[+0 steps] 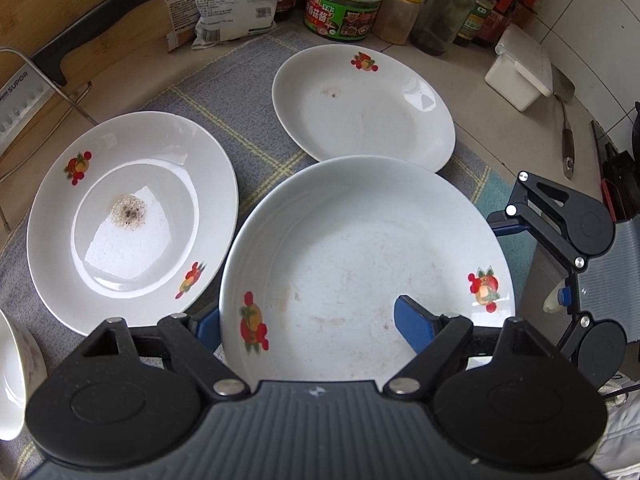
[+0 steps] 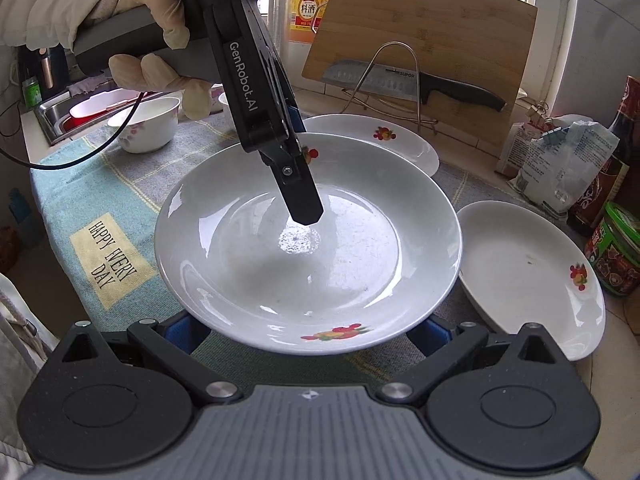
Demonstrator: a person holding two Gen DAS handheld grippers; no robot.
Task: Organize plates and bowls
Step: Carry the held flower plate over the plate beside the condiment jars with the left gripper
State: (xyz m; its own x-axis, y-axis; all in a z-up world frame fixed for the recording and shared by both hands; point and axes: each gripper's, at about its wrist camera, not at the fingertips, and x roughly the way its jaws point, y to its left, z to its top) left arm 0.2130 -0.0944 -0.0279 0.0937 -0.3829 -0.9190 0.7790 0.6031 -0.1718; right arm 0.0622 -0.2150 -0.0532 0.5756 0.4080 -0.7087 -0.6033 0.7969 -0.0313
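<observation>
A white plate with fruit decals is lifted above the cloth. My left gripper straddles its rim: one blue finger is inside the plate, the other is outside under the rim. In the right wrist view that inner finger reaches down into the plate. My right gripper is wide open at the opposite rim, its fingers below the plate. Two more plates lie on the cloth, one left, one far.
A flowered bowl stands at the cloth's edge near the sink. A cutting board, knife and wire rack stand at the back. Jars, bottles and bags line the wall, with a white box.
</observation>
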